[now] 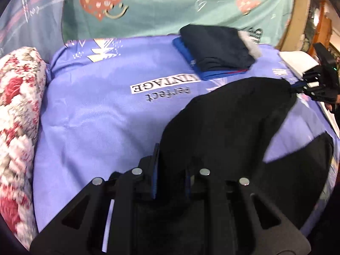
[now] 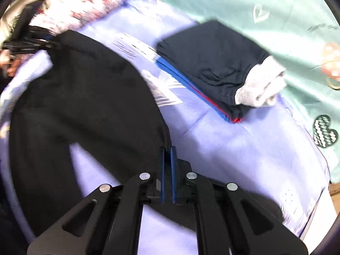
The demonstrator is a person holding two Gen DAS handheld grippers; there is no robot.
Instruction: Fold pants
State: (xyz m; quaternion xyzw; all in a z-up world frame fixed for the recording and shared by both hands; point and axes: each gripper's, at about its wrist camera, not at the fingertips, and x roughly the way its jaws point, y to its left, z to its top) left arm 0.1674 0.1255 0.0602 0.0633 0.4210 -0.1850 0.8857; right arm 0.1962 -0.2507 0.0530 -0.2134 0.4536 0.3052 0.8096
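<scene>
Each hand-held gripper, left (image 1: pixel 170 161) and right (image 2: pixel 167 155), clamps the black pants (image 1: pixel 229 123), stretched between them.

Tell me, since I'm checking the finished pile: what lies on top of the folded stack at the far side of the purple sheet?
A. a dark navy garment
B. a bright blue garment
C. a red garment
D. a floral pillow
A: the dark navy garment tops the folded stack, with blue and red layers showing only at its edges.

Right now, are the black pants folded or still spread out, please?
Spread out: the black pants hang stretched between the left gripper and right gripper, above the purple sheet.
</scene>
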